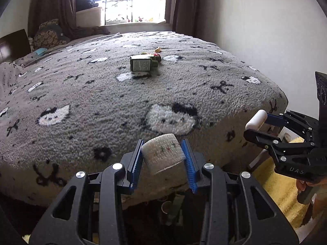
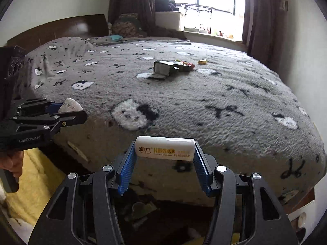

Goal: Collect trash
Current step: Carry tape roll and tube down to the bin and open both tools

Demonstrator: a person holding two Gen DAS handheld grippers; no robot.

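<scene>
**Both grippers loaded at the bed's near edge**

The left gripper [image 1: 163, 155] has its jaws clenched on a white roll [image 1: 162, 153]; the right gripper [image 2: 165, 155] grasps a white tube [image 2: 165, 148] across its ends. Both hang just over the near edge of the bed [image 1: 102, 102]. The blanket is open all around. At 12 o'clock, well apart, lies a green box [image 1: 142, 63] with small trash [image 1: 157, 50] behind it, too small to make out. Below the edge, dark floor clutter [image 2: 141, 208] is blurred.
</scene>
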